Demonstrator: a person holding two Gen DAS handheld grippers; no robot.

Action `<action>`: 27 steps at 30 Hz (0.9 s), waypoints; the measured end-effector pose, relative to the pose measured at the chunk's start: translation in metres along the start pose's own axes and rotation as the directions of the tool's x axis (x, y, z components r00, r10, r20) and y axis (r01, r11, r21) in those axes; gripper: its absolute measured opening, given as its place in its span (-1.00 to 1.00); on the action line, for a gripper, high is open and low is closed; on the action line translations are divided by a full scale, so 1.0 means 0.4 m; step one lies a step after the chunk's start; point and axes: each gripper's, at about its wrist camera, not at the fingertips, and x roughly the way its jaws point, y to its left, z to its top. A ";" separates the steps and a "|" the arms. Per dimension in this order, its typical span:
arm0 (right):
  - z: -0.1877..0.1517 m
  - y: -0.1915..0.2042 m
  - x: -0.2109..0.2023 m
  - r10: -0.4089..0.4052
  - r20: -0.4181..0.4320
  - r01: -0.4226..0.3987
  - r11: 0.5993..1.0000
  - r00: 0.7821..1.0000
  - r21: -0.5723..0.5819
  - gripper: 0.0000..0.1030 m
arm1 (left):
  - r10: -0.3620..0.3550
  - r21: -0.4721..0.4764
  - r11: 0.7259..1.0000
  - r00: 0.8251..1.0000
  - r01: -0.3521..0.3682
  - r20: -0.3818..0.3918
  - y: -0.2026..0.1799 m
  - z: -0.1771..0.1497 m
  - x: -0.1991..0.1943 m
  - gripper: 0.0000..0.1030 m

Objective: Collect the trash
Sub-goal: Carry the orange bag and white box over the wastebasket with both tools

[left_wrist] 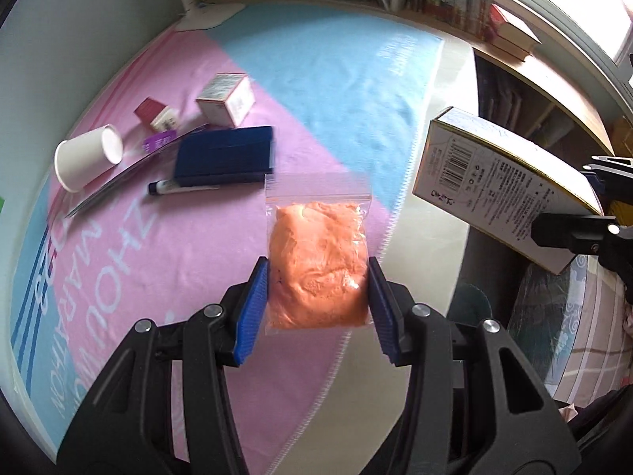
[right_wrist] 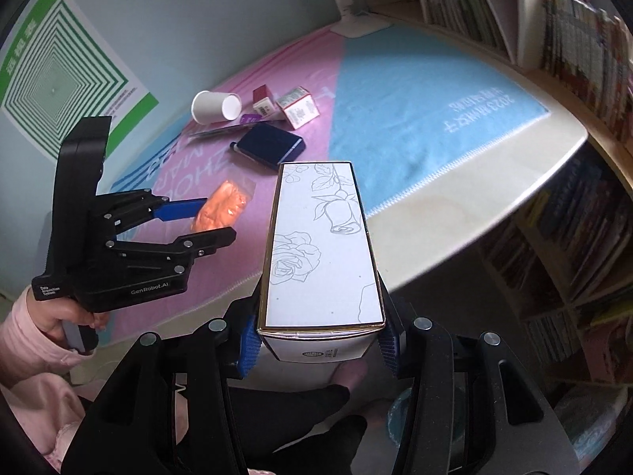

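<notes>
My left gripper (left_wrist: 318, 277) is shut on a clear zip bag of orange paste (left_wrist: 316, 261) and holds it above the pink and blue cloth (left_wrist: 340, 75). The bag also shows in the right wrist view (right_wrist: 221, 206), with the left gripper (right_wrist: 215, 219) around it. My right gripper (right_wrist: 318, 340) is shut on a long white box with rose drawings (right_wrist: 322, 245), held off the table's near edge. The box's barcode side shows in the left wrist view (left_wrist: 494, 182).
On the cloth lie a tipped white paper cup (left_wrist: 89, 158), two small cartons (left_wrist: 225, 99), a dark blue case (left_wrist: 225, 156), a marker (left_wrist: 178, 188) and a purple-labelled flat pack (left_wrist: 158, 144). Bookshelves (right_wrist: 573, 59) stand behind and to the right. A teal bin (left_wrist: 470, 301) sits below the table edge.
</notes>
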 end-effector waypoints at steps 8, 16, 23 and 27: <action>-0.150 -0.108 -0.110 -0.089 0.031 0.083 0.985 0.996 0.150 -0.05 | -0.073 0.171 0.982 0.997 0.074 -0.012 -0.198 0.005 0.006 -0.11; -0.312 -0.197 -0.191 -0.170 0.037 0.150 0.936 0.985 0.318 -0.05 | -0.148 0.355 0.922 0.988 0.156 -0.050 -0.417 -0.007 0.017 -0.11; -0.461 -0.245 -0.253 -0.225 0.030 0.186 0.865 0.974 0.467 -0.05 | -0.201 0.500 0.835 0.974 0.228 -0.108 -0.599 -0.032 0.033 -0.11; -0.534 -0.265 -0.280 -0.250 0.024 0.199 0.820 0.968 0.536 -0.05 | -0.225 0.565 0.780 0.963 0.268 -0.146 -0.688 -0.052 0.038 -0.11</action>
